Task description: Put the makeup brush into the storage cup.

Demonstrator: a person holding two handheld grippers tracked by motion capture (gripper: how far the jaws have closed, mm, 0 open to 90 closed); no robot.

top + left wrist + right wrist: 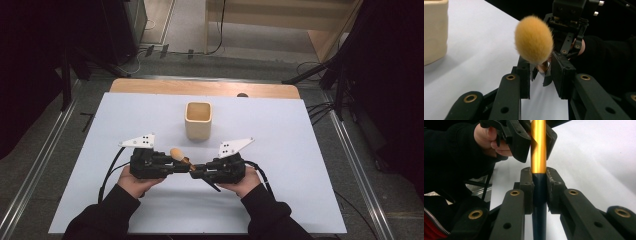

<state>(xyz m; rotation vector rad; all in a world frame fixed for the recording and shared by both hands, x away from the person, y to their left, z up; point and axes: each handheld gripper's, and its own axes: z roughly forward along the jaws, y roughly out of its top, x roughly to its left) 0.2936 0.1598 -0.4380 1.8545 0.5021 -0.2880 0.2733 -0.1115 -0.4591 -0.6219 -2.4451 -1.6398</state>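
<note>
Above a white table sheet (pixel 280 150), the right gripper (pixel 539 182) clamps the dark handle of a makeup brush (pixel 538 155) with a gold ferrule and orange bristle head, while the left gripper (pixel 540 71) pinches the ferrule from the opposite side. A cream square cup (pixel 198 120) stands just behind them, unobstructed.

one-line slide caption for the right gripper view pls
Right tool clamps the makeup brush at its dark handle while the left tool closes on the gold ferrule above.

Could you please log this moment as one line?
brush held over table | right tongs shut on handle | left tongs shut on ferrule | cup behind, apart
</note>
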